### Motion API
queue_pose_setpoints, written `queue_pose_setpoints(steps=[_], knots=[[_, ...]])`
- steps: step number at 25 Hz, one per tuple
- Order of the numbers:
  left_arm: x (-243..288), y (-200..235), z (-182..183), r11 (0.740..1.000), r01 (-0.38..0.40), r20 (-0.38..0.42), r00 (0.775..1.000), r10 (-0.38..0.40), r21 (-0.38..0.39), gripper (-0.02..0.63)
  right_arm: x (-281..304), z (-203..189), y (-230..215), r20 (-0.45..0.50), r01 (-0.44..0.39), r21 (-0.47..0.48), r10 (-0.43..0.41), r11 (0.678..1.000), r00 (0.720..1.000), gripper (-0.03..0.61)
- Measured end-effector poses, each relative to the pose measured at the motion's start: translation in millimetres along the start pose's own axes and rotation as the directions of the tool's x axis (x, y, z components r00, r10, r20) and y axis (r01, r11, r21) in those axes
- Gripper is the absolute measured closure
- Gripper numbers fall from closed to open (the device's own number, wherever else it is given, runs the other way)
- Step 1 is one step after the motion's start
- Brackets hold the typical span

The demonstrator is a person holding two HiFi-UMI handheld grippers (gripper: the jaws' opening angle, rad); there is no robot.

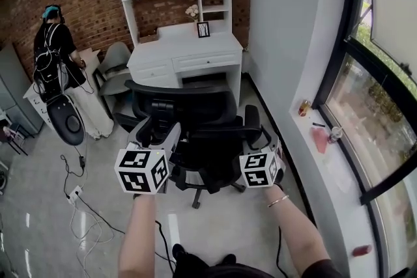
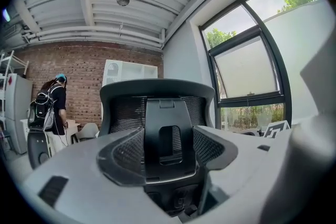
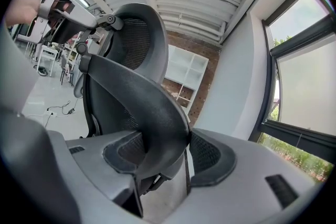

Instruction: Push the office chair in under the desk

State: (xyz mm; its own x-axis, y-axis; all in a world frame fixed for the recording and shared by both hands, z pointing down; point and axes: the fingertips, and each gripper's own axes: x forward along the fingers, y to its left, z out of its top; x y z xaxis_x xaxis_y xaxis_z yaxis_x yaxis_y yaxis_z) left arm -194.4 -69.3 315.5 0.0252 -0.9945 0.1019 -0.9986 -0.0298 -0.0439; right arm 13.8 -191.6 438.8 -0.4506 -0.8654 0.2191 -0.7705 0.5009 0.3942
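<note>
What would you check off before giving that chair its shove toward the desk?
1. Left gripper on chair: ok, jaws closed on its back.
2. Right gripper grip: ok, clamped on the chair's frame.
3. Chair lined up with desk opening: ok, roughly.
4. Space under desk free: cannot tell, dark.
5. Floor cables: ok, left of the chair.
6. Person: ok, off to the left.

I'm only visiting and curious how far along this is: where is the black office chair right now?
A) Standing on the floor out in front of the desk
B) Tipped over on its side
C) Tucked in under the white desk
A: in the head view the office chair stands upright on its wheeled base, out in front of the desk, its seat not yet under the desktop.
</note>
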Motion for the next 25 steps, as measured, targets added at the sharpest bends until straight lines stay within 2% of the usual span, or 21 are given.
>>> queue_pose_setpoints(steps=[8, 21, 25], knots=[[33.8, -16.4, 2.4, 0.999, -0.040, 0.008, 0.999, 0.040, -0.010, 0.331, 31.1, -6.8, -30.7, 0.012, -0.019, -0.008, 0.019, 1.000, 1.000, 0.333], [117.6, -43.3, 14.8, 0.999, -0.032, 0.017, 0.999, 0.031, 0.010, 0.331, 102.0, -15.8, -95.7, 0.057, -0.049, 0.001, 0.049, 0.999, 0.997, 0.334], [137.2, -52.4, 13.0, 0.999, -0.053, 0.014, 0.998, 0.053, 0.008, 0.331, 122.0, -24.3, -109.9, 0.069, -0.073, 0.002, 0.072, 0.997, 0.995, 0.334]])
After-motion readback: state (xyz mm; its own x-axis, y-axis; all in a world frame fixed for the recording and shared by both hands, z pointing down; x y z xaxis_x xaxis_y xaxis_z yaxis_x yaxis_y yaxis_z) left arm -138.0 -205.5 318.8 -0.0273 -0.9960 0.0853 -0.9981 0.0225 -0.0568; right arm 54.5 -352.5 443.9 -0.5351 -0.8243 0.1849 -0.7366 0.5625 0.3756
